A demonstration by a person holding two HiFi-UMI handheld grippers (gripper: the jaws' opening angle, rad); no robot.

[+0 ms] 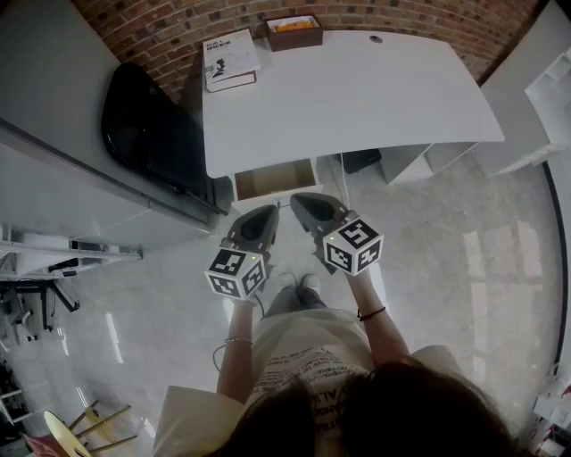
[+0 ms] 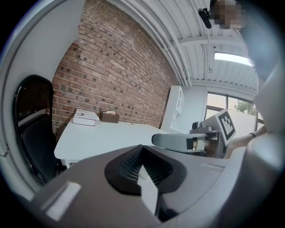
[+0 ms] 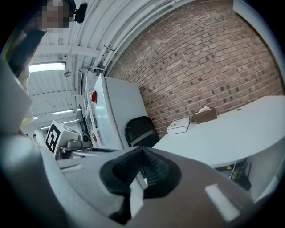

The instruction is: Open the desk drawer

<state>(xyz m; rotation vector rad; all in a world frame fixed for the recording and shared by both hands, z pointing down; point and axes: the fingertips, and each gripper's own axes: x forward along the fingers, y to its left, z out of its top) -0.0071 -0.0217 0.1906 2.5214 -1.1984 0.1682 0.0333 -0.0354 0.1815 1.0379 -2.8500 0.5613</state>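
The left gripper (image 1: 260, 214) and right gripper (image 1: 309, 204), jaws pressed together and empty, hover beside the white desk's (image 1: 357, 98) pulled-out drawer (image 1: 275, 179).

Your left gripper (image 1: 262, 214) and right gripper (image 1: 308, 203) sit side by side, close together, both just short of the desk's (image 1: 357, 98) near edge. The drawer (image 1: 275, 178) juts out from under that edge at the desk's left end, directly ahead of both gripper tips. A book (image 1: 230, 59) lies on the far left corner of the desk, ahead and a little left of your left gripper. A tissue box (image 1: 294, 32) stands just right of it, against the brick wall (image 1: 169, 27) behind the desk. A chair (image 1: 147, 129) stands beside the desk's left end, ahead and left of your left gripper. A shelf unit (image 1: 553, 89) stands well off to the right of your right gripper.
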